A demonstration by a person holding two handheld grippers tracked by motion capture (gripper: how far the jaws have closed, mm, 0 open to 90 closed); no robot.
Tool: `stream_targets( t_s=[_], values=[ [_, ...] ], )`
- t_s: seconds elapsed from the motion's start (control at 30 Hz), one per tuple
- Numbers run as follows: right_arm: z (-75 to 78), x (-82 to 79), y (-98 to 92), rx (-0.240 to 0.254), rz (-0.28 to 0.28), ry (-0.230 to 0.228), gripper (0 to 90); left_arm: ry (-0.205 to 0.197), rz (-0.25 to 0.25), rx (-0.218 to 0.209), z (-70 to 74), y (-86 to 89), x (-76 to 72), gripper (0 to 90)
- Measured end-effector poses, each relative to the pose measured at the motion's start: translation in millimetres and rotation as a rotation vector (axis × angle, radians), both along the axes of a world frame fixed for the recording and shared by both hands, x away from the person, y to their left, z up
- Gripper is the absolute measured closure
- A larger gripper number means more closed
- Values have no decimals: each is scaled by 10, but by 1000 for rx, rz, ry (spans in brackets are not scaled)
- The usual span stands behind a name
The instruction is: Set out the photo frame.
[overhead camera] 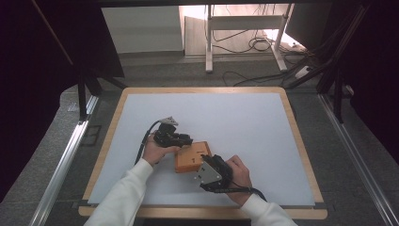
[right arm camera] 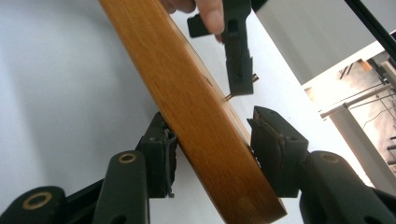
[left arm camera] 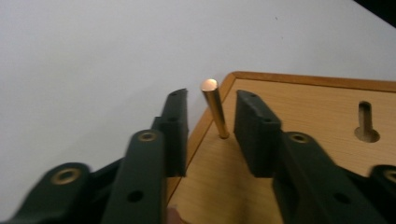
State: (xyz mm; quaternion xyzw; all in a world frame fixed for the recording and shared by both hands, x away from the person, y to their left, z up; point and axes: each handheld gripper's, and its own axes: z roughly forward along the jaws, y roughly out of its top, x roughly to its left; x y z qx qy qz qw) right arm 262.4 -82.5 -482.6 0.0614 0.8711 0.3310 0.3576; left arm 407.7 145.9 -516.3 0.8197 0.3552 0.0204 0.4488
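An orange wooden block [overhead camera: 188, 159] lies on the white mat [overhead camera: 211, 117], held between two hands. In the left gripper view its top face [left arm camera: 299, 112] carries a brass pin [left arm camera: 214, 109] that stands upright near one corner, and a keyhole slot [left arm camera: 366, 127] farther off. My left gripper [left arm camera: 212, 95] is open, one jaw on each side of the pin with a gap on both sides. My right gripper [right arm camera: 210, 119] is shut on the block's edge [right arm camera: 196, 112], one pad under it and one on top. In the high view the left gripper [overhead camera: 187, 140] is at the block's far left corner and the right gripper [overhead camera: 205, 165] at its near right.
The mat lies on a wood-rimmed table [overhead camera: 301, 141]. Beyond its far edge are a white stand [overhead camera: 244, 33] and cables [overhead camera: 256, 44] on the floor. Metal rails [overhead camera: 61, 165] run along both sides. The left gripper [right arm camera: 238, 65] and a finger appear past the block in the right gripper view.
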Motion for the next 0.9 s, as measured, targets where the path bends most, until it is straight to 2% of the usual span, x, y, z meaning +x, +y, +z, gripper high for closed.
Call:
stream_targets(
  t_s=[0.17,0.23,0.3,0.37,0.47,0.73,0.8,0.83,0.9],
  values=[
    [2,6,-3,-2,4,-3,525,-23,69,-25,43,210,-76,491],
    [3,7,-4,-3,4,-3,526,-32,75,-29,47,307,-134,444],
    [6,8,-5,-5,4,-2,527,-52,89,-14,51,405,-206,410],
    [8,10,-9,-5,4,0,527,-55,100,-15,47,497,-281,389],
    [6,10,-11,-4,4,-3,529,-66,112,7,25,590,-405,356],
    [5,12,-13,-10,5,-8,534,-80,88,65,-65,612,-600,300],
    [7,15,-15,-10,5,-8,537,-96,84,79,-74,597,-625,296],
    [8,16,-16,-11,7,-8,537,-92,82,74,-78,591,-632,295],
    [15,21,-16,-16,9,-3,538,-65,81,36,-90,593,-625,288]
  ],
)
